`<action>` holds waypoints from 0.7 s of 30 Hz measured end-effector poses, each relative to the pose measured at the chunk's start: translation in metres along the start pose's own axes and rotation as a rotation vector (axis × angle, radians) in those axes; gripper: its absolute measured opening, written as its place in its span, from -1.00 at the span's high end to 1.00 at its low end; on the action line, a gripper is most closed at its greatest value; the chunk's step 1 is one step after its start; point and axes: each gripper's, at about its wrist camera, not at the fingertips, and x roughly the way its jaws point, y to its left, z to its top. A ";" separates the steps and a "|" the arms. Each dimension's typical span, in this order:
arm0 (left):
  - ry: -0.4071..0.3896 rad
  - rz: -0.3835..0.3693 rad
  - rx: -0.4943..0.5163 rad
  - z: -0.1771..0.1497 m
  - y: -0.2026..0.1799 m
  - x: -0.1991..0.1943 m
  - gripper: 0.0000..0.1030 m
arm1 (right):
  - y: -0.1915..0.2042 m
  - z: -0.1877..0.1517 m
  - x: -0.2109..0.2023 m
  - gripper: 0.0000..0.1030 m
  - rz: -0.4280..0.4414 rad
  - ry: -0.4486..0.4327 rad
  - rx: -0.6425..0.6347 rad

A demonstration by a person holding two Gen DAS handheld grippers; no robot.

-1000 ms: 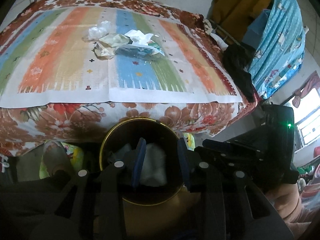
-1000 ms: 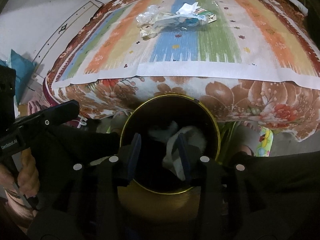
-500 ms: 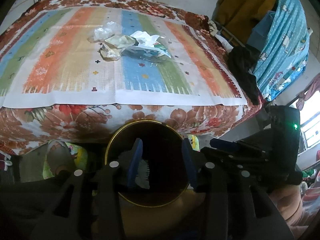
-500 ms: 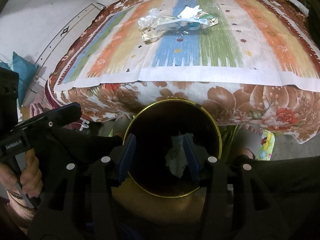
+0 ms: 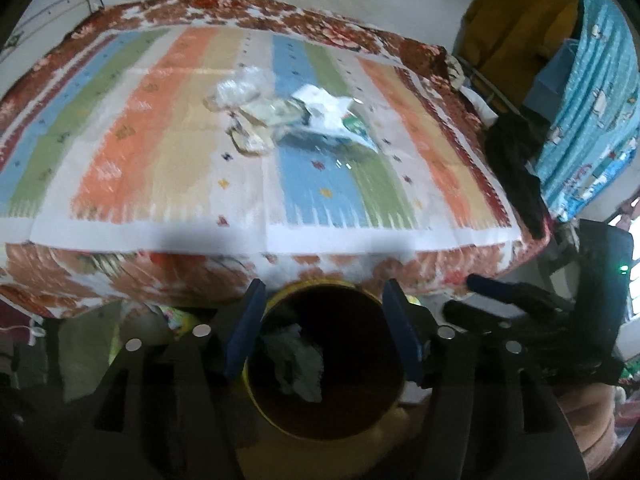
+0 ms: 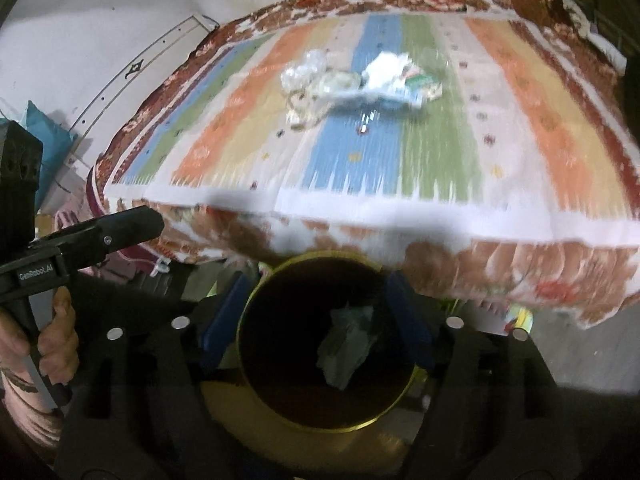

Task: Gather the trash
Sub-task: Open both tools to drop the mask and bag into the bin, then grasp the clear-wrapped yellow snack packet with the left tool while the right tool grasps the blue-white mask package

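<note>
Both sets of jaws have just been opened wide: nothing is held by the left gripper (image 5: 324, 324) or right gripper (image 6: 316, 312), and crumpled paper (image 6: 344, 348) now lies in the gold-rimmed bin (image 6: 256, 304). A drop is judged complete. More trash (image 5: 288, 120) is left on the striped bedcover (image 5: 160, 168), near a blue curtain (image 5: 592, 100).

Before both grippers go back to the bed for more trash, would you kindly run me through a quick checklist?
1. Left gripper empty, jaws just opened: ok.
2. Right gripper empty, jaws just opened: ok.
3. Dropped wads lie inside the bin: ok.
4. Trash pile remains on the striped bedcover: not ok, uncollected.
5. Path from bin to pile free of obstacles: ok.
6. How many pieces the pile holds: cannot tell, blurred.
</note>
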 end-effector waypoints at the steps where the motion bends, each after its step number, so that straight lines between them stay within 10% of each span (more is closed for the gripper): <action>1: -0.002 0.008 -0.004 0.006 0.002 0.000 -0.24 | 0.000 0.007 -0.001 -0.39 -0.012 -0.009 -0.011; 21: 0.038 0.123 -0.086 0.082 0.026 0.039 -0.41 | -0.023 0.093 0.012 -0.66 -0.114 -0.058 0.023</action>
